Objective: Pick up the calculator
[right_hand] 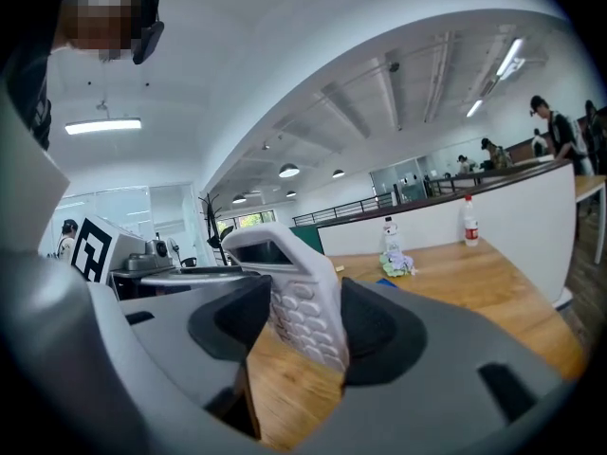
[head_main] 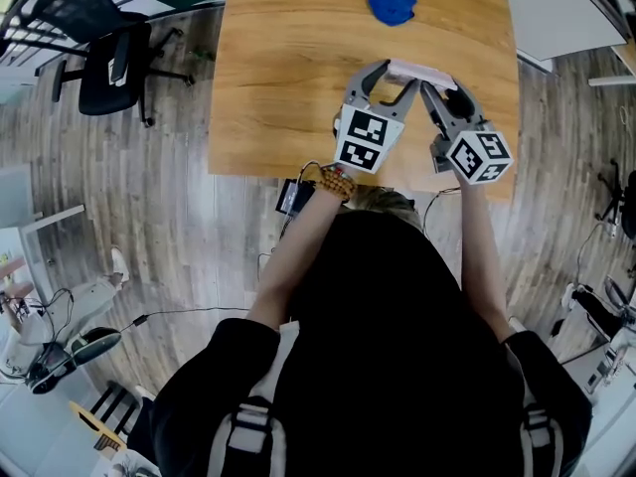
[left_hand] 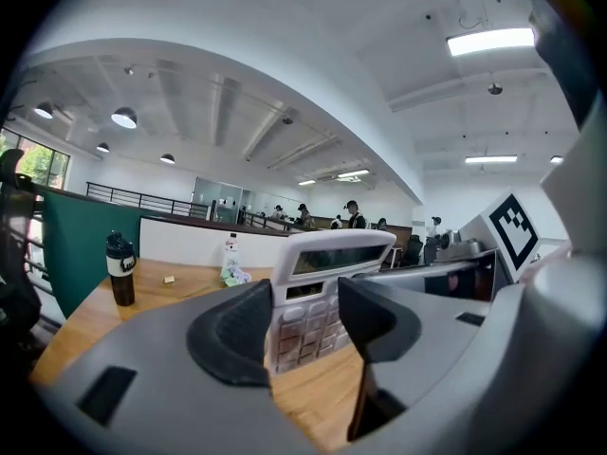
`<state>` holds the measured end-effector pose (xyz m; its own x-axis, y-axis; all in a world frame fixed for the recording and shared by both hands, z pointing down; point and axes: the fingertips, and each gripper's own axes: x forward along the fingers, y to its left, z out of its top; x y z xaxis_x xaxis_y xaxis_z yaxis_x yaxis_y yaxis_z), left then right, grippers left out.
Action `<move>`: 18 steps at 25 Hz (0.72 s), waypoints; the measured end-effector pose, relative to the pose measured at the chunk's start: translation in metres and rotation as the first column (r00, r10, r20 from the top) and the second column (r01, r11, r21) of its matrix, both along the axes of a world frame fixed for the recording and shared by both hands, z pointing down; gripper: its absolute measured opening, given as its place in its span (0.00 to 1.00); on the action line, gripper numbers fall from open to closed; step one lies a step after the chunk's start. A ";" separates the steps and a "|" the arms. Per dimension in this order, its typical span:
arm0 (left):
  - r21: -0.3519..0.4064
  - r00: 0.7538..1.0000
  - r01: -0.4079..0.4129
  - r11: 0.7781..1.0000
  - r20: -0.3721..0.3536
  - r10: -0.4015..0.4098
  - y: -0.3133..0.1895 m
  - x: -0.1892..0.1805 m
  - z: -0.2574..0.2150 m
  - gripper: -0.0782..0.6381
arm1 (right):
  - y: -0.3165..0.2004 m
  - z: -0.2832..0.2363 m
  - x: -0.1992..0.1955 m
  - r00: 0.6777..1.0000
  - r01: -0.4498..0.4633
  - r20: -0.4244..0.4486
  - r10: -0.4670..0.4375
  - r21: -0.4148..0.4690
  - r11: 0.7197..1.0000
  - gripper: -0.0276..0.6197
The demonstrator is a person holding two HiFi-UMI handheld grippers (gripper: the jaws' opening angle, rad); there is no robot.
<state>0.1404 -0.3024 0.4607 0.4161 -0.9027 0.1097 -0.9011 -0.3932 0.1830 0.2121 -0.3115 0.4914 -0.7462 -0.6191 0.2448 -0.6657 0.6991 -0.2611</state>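
left gripper point(left_hand: 303, 322) and right gripper point(right_hand: 305, 322) each clamp the calculator point(head_main: 419, 73) between their jaws, raised above the table point(head_main: 288, 58).

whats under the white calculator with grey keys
Only bare wooden tabletop shows beneath the white calculator, gripped by the left gripper and right gripper. Its rear face is hidden.

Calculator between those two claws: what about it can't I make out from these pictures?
- Head view: the left gripper and right gripper cover most of the calculator; only a pale strip shows.
- Left gripper view: the display shows no readable digits, and the jaws hide the calculator's lower end.
- Right gripper view: the markings on the keys are too blurred to read.
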 end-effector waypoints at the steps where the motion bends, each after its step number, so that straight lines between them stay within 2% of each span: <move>1: 0.014 1.000 0.002 1.000 -0.003 -0.002 0.001 0.000 -0.008 0.42 | 0.000 -0.008 0.000 1.000 0.001 0.004 -0.001 0.016 1.000 0.42; 7: 0.095 1.000 -0.015 0.995 -0.006 0.016 0.012 0.007 -0.048 0.42 | 0.009 -0.051 0.009 1.000 0.001 0.015 -0.003 0.120 0.993 0.42; 13: 0.169 1.000 -0.010 0.986 -0.011 0.012 0.021 0.001 -0.089 0.42 | 0.019 -0.096 0.003 0.997 0.000 0.081 -0.016 0.190 0.982 0.41; 18: 0.232 1.000 0.004 0.973 -0.024 0.002 0.031 -0.007 -0.118 0.42 | 0.028 -0.129 -0.005 0.998 0.009 0.063 -0.027 0.267 0.964 0.41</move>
<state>0.1330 -0.2711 0.3426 0.4152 -0.9026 -0.1132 -0.8979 -0.4267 0.1085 0.2067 -0.2831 0.3627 -0.7666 -0.6417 0.0236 -0.6402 0.7608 -0.1066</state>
